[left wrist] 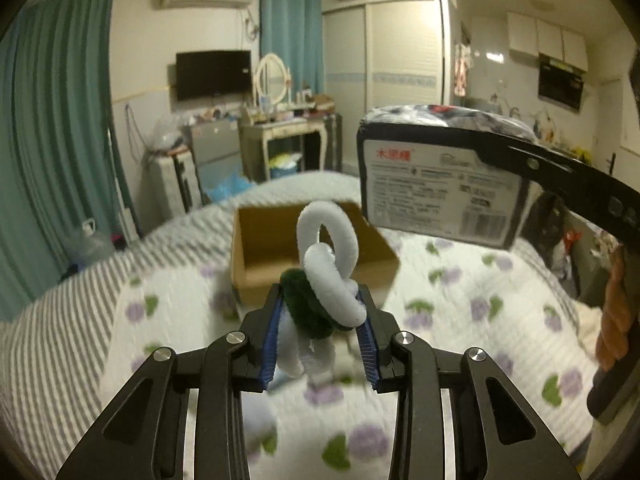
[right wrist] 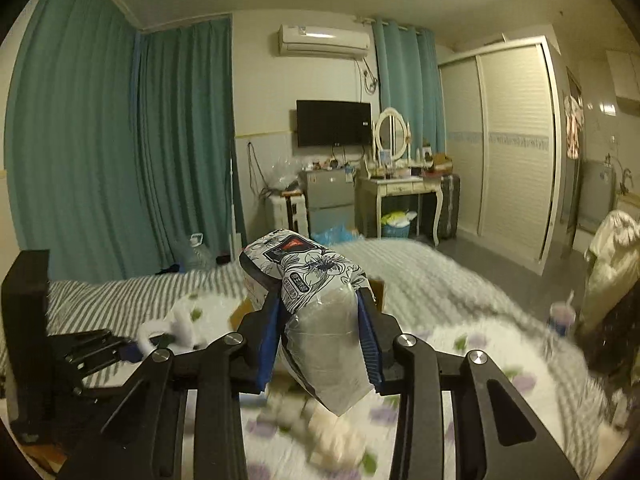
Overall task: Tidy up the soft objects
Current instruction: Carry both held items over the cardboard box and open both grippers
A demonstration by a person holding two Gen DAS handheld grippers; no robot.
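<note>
White and green fuzzy loops [left wrist: 326,280] are pinched by the left gripper [left wrist: 320,322], a wrapped packet [right wrist: 320,312] by the right gripper [right wrist: 320,336], above the cardboard box [left wrist: 264,256].

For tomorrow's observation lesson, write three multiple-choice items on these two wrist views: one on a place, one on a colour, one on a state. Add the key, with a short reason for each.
1. Where does the open cardboard box stand?
A. on the bed's flowered quilt
B. on the dressing table
C. on the floor by the curtains

2. What colours are the fuzzy loops held in the left tool?
A. red and yellow
B. white and dark green
C. blue and orange

3. What is the state of the right tool?
A. open and holding nothing
B. lying flat on the quilt
C. shut on a plastic-wrapped pack

Key:
1 A: the flowered quilt surrounds the box on the bed.
2 B: white loops twist around a dark green one between the blue pads.
3 C: its pads press both sides of the plastic-wrapped pack, lifted above the bed.
</note>
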